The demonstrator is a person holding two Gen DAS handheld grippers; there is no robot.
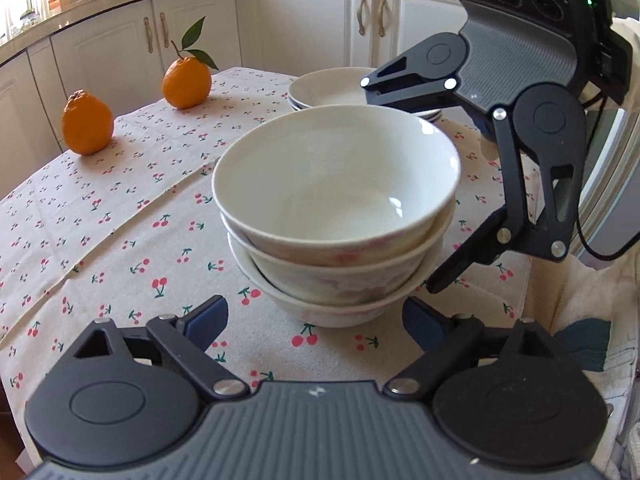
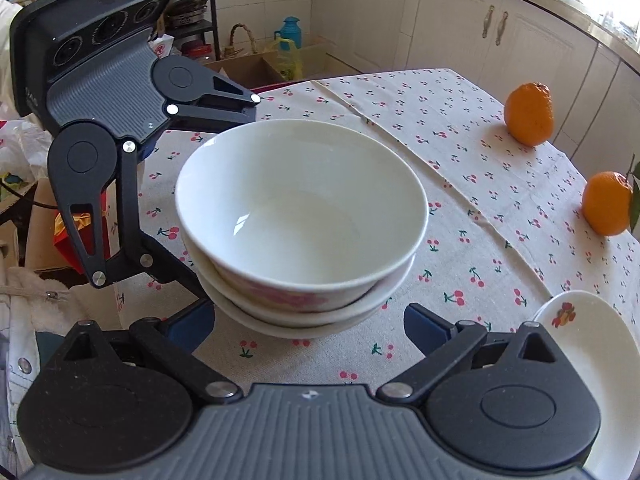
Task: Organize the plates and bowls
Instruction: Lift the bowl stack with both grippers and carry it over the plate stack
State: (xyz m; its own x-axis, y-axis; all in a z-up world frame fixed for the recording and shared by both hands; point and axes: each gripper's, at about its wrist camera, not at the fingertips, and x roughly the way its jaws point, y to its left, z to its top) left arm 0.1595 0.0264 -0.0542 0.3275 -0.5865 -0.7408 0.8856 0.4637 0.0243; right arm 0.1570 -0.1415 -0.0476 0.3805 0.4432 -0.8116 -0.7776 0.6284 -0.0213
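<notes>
Three white bowls with pink flowers are nested in a stack (image 1: 336,216) on the cherry-print tablecloth (image 1: 120,216); the stack also shows in the right wrist view (image 2: 300,220). My left gripper (image 1: 316,320) is open, its blue-padded fingers spread either side of the stack's base, not touching. My right gripper (image 2: 310,326) is open the same way from the opposite side. Each gripper shows in the other's view, jaws wide around the bowls. A stack of plates (image 1: 332,88) sits behind the bowls; its edge is in the right wrist view (image 2: 592,320).
Two oranges (image 1: 86,122) (image 1: 186,82) stand on the table's far side, also in the right wrist view (image 2: 529,114) (image 2: 606,204). White kitchen cabinets (image 1: 312,16) ring the room. Boxes and a teal jug (image 2: 289,32) sit on the floor beyond.
</notes>
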